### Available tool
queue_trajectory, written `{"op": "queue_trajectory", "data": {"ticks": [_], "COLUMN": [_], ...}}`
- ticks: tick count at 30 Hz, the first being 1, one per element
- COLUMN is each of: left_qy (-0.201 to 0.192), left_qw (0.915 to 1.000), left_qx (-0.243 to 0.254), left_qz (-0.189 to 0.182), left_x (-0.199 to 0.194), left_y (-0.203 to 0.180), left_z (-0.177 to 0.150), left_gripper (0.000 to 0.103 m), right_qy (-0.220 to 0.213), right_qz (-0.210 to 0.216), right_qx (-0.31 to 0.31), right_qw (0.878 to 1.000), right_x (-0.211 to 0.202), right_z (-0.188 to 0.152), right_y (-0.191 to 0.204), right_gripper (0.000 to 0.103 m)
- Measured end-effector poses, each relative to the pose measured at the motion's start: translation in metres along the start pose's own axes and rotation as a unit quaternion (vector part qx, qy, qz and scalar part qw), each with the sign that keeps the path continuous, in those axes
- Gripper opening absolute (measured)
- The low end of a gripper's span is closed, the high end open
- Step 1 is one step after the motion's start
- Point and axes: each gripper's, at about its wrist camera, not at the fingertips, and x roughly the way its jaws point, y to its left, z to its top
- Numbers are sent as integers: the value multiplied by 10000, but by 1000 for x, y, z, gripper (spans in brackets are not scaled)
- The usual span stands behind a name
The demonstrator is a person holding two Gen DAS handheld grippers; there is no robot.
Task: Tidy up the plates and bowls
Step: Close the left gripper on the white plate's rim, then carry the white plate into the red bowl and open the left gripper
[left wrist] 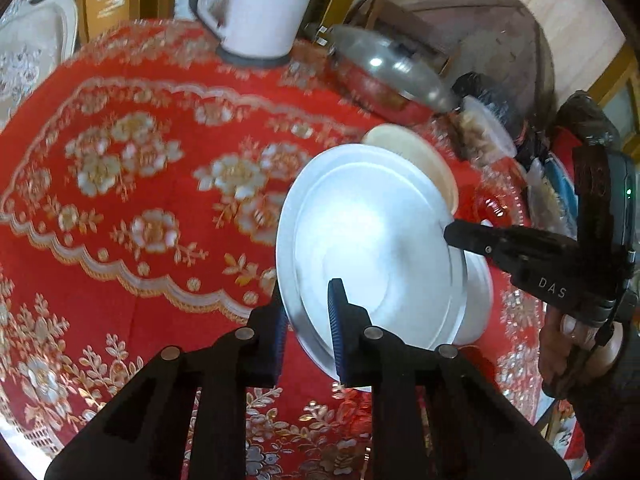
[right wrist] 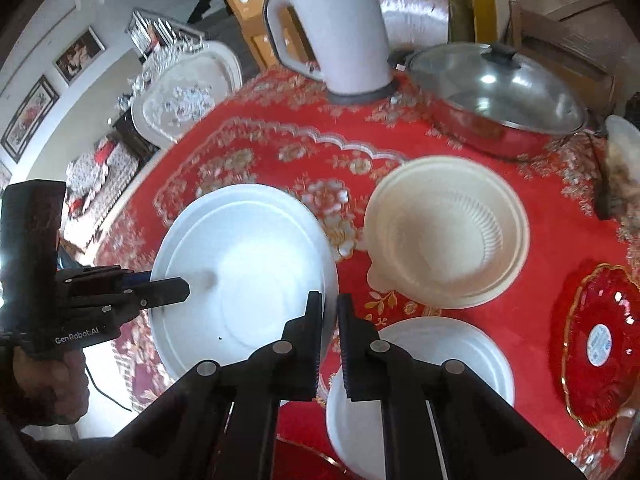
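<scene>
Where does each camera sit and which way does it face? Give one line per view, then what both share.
Left wrist: on the left gripper, facing across the table toward the kettle; it clamps the white plate; the right gripper and right hand show at right.
Right wrist: on the right gripper, clamping the plate's opposite rim, cream bowl beyond; left hand at left.
Shared: plate, kettle, lidded pan, red tablecloth.

2 white plates (right wrist: 244,256), 1 bowl (right wrist: 446,232)
</scene>
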Motion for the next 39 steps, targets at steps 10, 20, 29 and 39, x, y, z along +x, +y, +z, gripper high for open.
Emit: {"op": "queue_trajectory", "data": {"ticks": [10,20,29,39], "left_qy": [48,580,1314,1470], "left_qw": [9987,9889,9778,9749], "left_qx": [326,1084,1462,1617], "left_qz": [-380,-834,-723,-435], "left_x": [-17,-23,0,23], "left_y": [-33,-77,-85,-89], "left_z": [-13,-60,-121,-132], "left_gripper": [17,17,17,17], "right_qy": [-442,-363,90,219], "right_qz": [-15,-216,-179,-287], "right_qx": [241,590,1173,1476], "right_qw": [9987,9974,9929,9884], "right_x": [-74,-112,-93,-80], "right_z": [-26,-103,-186,-205], "right_y": [0,-7,-8,-15], "right_gripper": [8,8,9,9]}}
